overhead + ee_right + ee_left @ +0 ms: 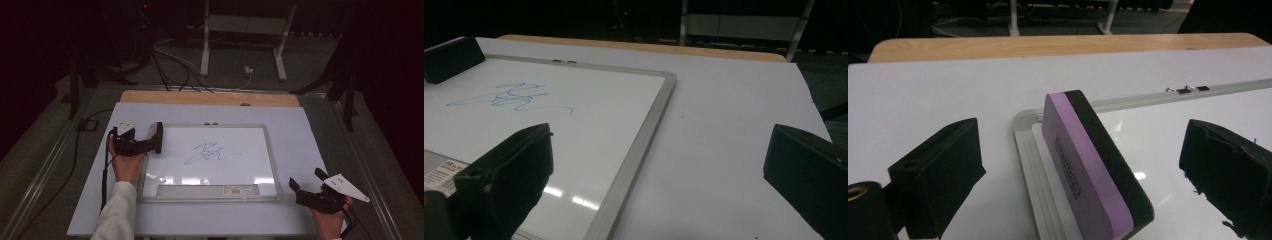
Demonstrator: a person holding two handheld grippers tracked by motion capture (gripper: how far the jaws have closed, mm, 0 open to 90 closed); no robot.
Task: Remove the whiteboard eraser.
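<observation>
- High view: the whiteboard (210, 162) lies at the middle of the frame on the white table (300, 130), with a blue scribble (210, 152) near its centre. The left gripper (152, 142), at centre left, has the eraser (159, 137) standing on edge between its tips at the board's upper left corner. The right gripper (307, 180) rests at lower right, off the board, jaws spread and empty. A small label (232, 189) sits on the board's bottom tray; I cannot read it.
- Left gripper view: the eraser (1093, 170), purple foam with black felt, leans on the board's frame (1028, 160), its long axis running away from the camera. The jaws stand wide on either side, not touching it. Dark print on the purple face is too blurred to read.
- Right gripper view: the scribble (514, 97) lies at upper left, the eraser (451, 57) beyond it. Clearly the left hand is the nearer one; closing on the eraser comes next, I'd judge.
</observation>
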